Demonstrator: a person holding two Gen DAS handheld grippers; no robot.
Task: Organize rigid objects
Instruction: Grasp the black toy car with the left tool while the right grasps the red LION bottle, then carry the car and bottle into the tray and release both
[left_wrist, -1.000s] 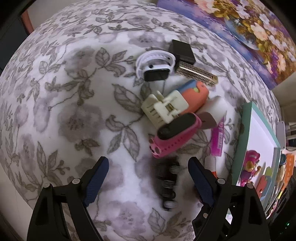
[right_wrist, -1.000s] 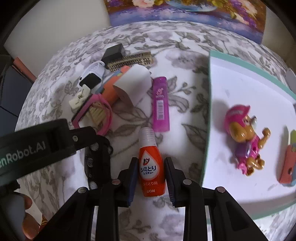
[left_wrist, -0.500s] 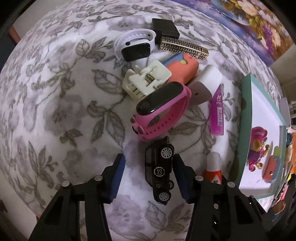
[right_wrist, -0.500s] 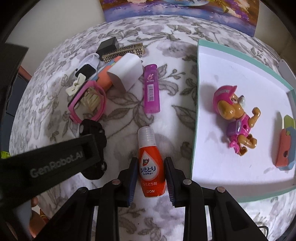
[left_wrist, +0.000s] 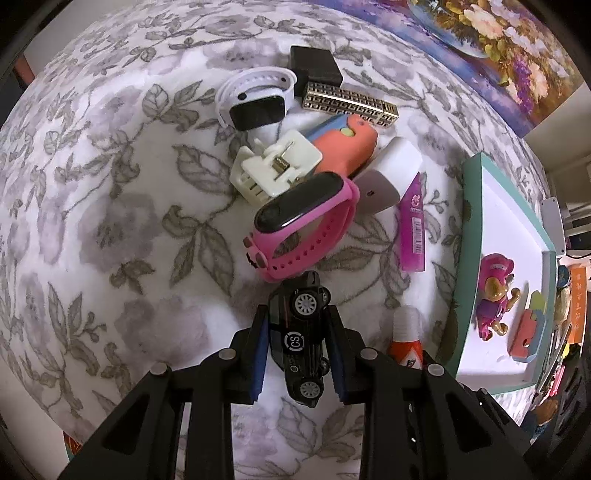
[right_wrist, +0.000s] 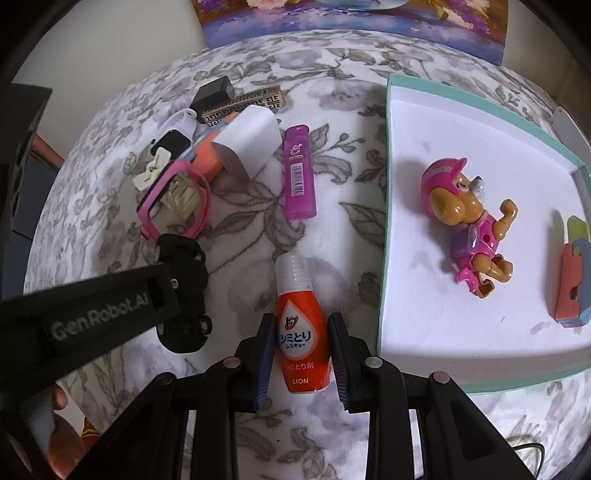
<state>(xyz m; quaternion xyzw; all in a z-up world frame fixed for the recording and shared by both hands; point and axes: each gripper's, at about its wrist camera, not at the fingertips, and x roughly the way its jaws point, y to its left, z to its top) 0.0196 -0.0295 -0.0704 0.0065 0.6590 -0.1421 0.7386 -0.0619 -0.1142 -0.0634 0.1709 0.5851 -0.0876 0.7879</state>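
In the left wrist view, the left gripper (left_wrist: 298, 352) is seen with its jaws clamped on a black toy car (left_wrist: 300, 339), which lies on its side, wheels turned to the right. The car rests on the floral cloth (left_wrist: 110, 221) that covers the desk. Just beyond the jaws, touching the front of the car, a pink wristband (left_wrist: 303, 225) is found. Farther ahead a cream hair clip (left_wrist: 275, 171), an orange case (left_wrist: 347, 147), a white smartwatch (left_wrist: 256, 98), a gold patterned bar (left_wrist: 349, 104) and a black block (left_wrist: 314, 68) are piled together. To the right of the jaws a magenta lighter (left_wrist: 413, 229) and the teal-rimmed tray (left_wrist: 471, 236) are seen.

In the right wrist view, the right gripper (right_wrist: 301, 354) is seen with its jaws closed on an orange bottle (right_wrist: 301, 332), whose clear cap points away from the camera. The bottle lies over the cloth, just left of the tray (right_wrist: 384, 229). On the tray, to the right of the jaws, a pink toy dog (right_wrist: 467, 221) and a red puzzle block (right_wrist: 570, 284) are placed well apart from the bottle. The lighter (right_wrist: 298, 171) lies ahead of the jaws. To the left, the other gripper is visible over the car (right_wrist: 183, 280).
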